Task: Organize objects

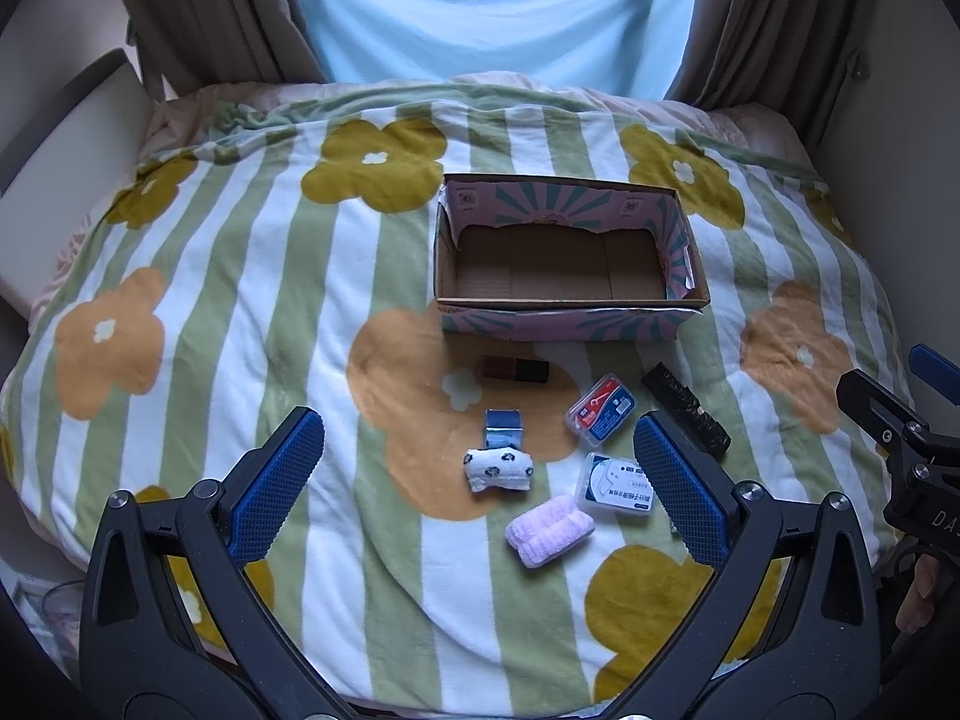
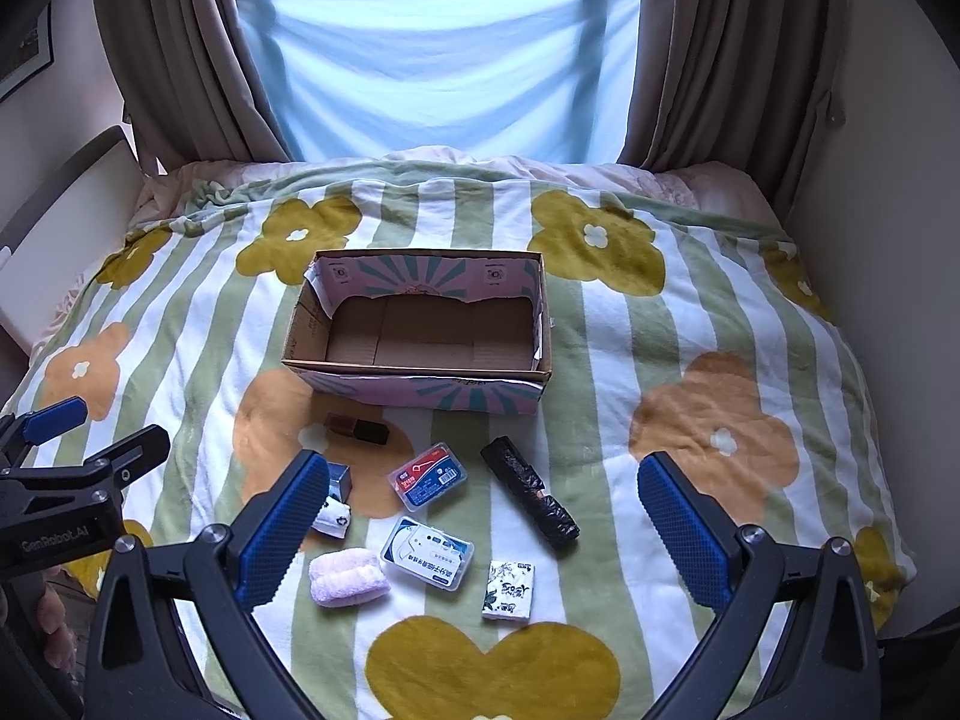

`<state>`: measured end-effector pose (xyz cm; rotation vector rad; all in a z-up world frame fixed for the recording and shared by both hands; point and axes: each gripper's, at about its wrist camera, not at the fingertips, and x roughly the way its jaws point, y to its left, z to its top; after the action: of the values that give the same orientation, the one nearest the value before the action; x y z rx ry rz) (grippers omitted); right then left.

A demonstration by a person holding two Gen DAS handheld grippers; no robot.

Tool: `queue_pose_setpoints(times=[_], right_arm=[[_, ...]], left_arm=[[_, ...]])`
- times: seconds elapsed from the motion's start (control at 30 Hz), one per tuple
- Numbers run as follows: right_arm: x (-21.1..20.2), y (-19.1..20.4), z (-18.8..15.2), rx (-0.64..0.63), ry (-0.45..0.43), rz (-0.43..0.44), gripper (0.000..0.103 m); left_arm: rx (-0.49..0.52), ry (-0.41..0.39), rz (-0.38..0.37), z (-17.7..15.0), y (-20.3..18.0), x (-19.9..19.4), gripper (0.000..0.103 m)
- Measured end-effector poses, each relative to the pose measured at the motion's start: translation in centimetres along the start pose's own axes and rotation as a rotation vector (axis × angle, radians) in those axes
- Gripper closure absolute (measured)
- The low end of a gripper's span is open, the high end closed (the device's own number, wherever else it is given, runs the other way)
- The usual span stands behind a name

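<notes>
Both grippers, left gripper (image 1: pixel 477 480) and right gripper (image 2: pixel 480 531), hover spread wide and empty over the bed (image 2: pixel 690 324). Nearest lies the pink towel roll (image 2: pixel 347 576), probably light and squashy, best pinched across its middle; the plastic floss cases (image 2: pixel 427 552) beyond look rigid and slick. Farthest, the cardboard box (image 2: pixel 420 369) sits empty.

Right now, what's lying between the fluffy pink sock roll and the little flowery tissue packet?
A clear plastic floss-pick box with a white and blue label lies between the pink sock roll and the tissue packet, seen in the right wrist view.

Soft daylight, sharp centre.
Light enters through the blue window sheet (image 2: pixel 432 60); fisheye bending and dark corners around it.
</notes>
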<state>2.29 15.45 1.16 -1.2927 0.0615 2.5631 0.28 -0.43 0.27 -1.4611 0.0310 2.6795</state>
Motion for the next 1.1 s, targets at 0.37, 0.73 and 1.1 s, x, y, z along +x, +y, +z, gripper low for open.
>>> queue_pose_setpoints(times=[0.37,0.73,1.1], right_arm=[[-0.1,-0.3,-0.1,0.003,-0.011,0.010,0.001],[-0.1,-0.1,-0.1,0.004,-0.013,0.013,0.001],[1.4,-2.1,-0.3,-0.023,0.032,0.020,0.001]], left_arm=[[0.003,0.001,-0.008,0.3,-0.1,0.1,0.001],[0.004,0.003,-0.012,0.5,-0.4,0.1,0.001],[-0.031,0.049,-0.035,-0.2,-1.0,1.2,0.001]])
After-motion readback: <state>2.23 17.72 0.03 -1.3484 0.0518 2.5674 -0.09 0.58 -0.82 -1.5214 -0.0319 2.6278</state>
